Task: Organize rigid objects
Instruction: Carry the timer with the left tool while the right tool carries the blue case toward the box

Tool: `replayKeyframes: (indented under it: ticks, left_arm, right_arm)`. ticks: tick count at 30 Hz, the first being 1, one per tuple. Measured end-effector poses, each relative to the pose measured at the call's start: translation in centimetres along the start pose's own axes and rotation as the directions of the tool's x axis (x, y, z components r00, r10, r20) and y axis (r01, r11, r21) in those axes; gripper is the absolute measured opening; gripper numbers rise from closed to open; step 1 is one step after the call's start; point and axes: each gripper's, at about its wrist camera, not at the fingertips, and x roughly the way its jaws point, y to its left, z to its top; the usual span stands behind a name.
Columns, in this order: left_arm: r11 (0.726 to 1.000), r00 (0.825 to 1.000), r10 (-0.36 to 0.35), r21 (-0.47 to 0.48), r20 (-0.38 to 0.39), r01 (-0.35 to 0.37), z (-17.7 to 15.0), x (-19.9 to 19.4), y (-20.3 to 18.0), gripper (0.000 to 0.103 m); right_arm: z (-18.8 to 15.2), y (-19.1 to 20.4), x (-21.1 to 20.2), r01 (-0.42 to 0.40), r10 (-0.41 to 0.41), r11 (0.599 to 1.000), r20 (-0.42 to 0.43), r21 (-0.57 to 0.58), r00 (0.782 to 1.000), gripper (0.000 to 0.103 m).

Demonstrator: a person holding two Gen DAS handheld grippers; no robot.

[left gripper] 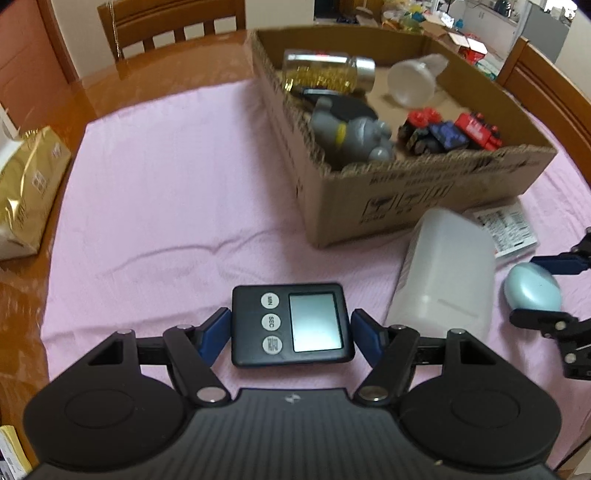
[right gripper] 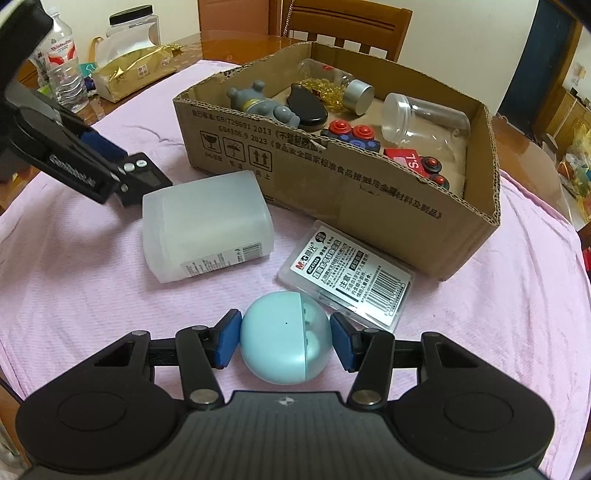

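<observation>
My left gripper (left gripper: pixel 291 332) is shut on a black digital timer (left gripper: pixel 292 325), its blue pads pressed on both sides of it over the pink cloth. My right gripper (right gripper: pixel 284 341) is shut on a light blue earbud case (right gripper: pixel 282 341); that same case (left gripper: pixel 532 290) shows at the right edge of the left wrist view. A frosted white plastic box (right gripper: pixel 205 229) lies on its side between the two grippers. Behind it stands an open cardboard box (right gripper: pixel 332 173) holding a grey toy figure (right gripper: pixel 260 103), a glass jar of gold beads (left gripper: pixel 325 70), a clear jar (right gripper: pixel 421 114) and a red and blue toy train (left gripper: pixel 450 133).
A flat clear case with a barcode label (right gripper: pixel 351 277) lies in front of the cardboard box. A gold foil package (left gripper: pixel 26 195) sits at the table's left edge, with a water bottle (right gripper: pixel 64 62) near it. Wooden chairs (left gripper: pixel 170 26) stand behind the table.
</observation>
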Motion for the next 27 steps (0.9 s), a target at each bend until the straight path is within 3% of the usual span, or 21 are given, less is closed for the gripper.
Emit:
replayKeyframes:
  ticks: [13, 20, 27]
  left_arm:
    - [1.0, 1.0, -0.003, 0.003, -0.017, 0.003, 0.6, 0.2, -0.2, 0.069]
    - [0.997, 0.999, -0.034, 0.07, 0.019, 0.033, 1.9, -4.1, -0.3, 0.069]
    - [0.992, 0.991, -0.063, 0.12, 0.12, 0.048, 5.6, -8.3, -0.8, 0.069]
  right_arm:
    - [0.3, 0.4, 0.1, 0.009, -0.009, 1.0, -0.006, -0.011, 1.0, 0.058]
    - [1.1, -0.4, -1.8, 0.001, 0.0, 1.0, 0.015, -0.016, 1.0, 0.058]
    - [3.2, -2.2, -5.3, 0.02, -0.015, 0.998, 0.089, -0.057, 0.996, 0.058]
